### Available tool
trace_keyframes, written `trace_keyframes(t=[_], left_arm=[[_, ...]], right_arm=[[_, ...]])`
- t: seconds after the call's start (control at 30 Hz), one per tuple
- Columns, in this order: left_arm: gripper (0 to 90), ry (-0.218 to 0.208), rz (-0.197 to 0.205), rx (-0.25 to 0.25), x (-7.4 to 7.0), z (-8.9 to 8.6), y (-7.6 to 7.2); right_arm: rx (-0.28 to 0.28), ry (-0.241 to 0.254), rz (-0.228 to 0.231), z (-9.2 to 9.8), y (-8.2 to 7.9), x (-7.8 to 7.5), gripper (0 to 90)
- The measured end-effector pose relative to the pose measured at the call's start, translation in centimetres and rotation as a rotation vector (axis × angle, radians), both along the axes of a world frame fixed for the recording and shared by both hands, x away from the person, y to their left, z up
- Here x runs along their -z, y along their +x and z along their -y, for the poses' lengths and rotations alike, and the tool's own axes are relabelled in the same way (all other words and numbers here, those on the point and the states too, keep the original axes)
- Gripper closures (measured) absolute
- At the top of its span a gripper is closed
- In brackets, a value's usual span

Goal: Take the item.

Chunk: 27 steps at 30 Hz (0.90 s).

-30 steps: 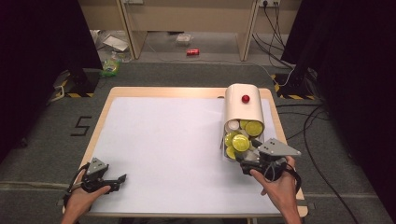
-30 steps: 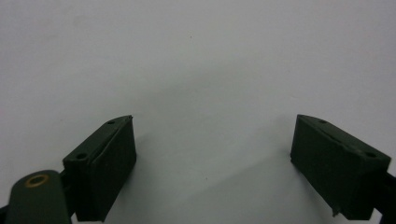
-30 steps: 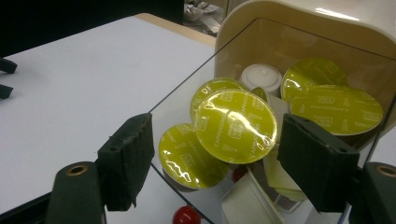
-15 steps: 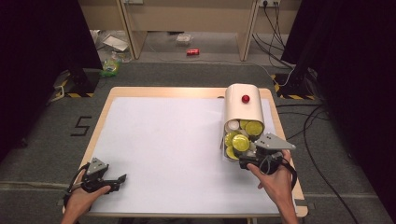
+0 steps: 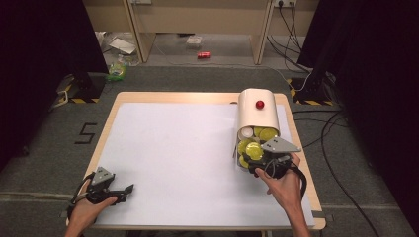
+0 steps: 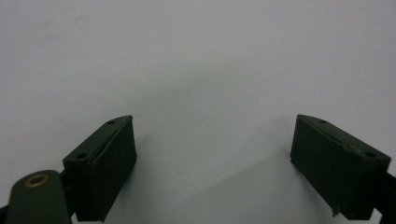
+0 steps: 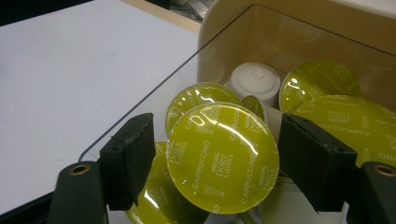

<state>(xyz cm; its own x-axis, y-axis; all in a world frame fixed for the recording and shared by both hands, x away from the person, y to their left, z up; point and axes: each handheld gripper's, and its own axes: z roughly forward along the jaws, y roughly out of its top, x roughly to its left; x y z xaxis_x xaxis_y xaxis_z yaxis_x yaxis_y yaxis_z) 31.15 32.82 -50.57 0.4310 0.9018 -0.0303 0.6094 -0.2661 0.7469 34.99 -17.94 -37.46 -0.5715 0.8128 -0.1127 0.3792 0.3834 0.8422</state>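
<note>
A cream rounded holder [image 5: 257, 116] with a red knob [image 5: 260, 104] lies at the table's right side, its clear open front holding several yellow-green Cappuccino capsules and a white one [image 7: 256, 81]. My right gripper [image 7: 217, 140] is open, and its jaws flank the front capsule [image 7: 222, 156], one on each side of its foil lid, with a small gap at the left jaw. In the high view this gripper [image 5: 262, 158] sits at the holder's near end. My left gripper [image 5: 126, 190] rests open near the table's front left corner, with bare white tabletop between its jaws [image 6: 212, 140].
The white tabletop [image 5: 178, 148] stretches wide between the two grippers. The holder's clear wall [image 7: 154, 88] rises just left of the right gripper's jaws. Cables and a red can [image 5: 203, 55] lie on the floor beyond the table.
My right gripper has moved forward and a little left toward the holder, and its jaws now sit around the front capsule. The capsule and the left gripper have stayed put.
</note>
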Motion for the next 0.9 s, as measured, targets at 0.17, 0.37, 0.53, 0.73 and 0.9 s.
trace_keyframes(t=[0.17,0.37,0.53,0.73,0.9], left_arm=[[13.1,-0.002,0.001,0.000,0.0,0.0,0.0],[13.1,-0.002,0.000,0.000,0.0,0.0,0.0],[13.1,-0.001,0.001,0.000,0.0,0.0,0.0],[13.2,-0.002,0.001,0.000,0.0,0.0,0.0],[13.2,-0.002,0.001,0.000,0.0,0.0,0.0]], right_arm=[[-0.004,-0.024,-0.007,-0.2,0.3,0.4,33.1],[0.004,-0.044,0.023,-0.1,0.2,0.3,38.7],[-0.002,-0.030,0.027,0.0,0.0,-0.1,38.8],[-0.006,-0.016,0.049,0.0,-0.5,-0.9,38.9],[-0.017,-0.009,0.054,-0.1,-0.7,-1.2,38.9]])
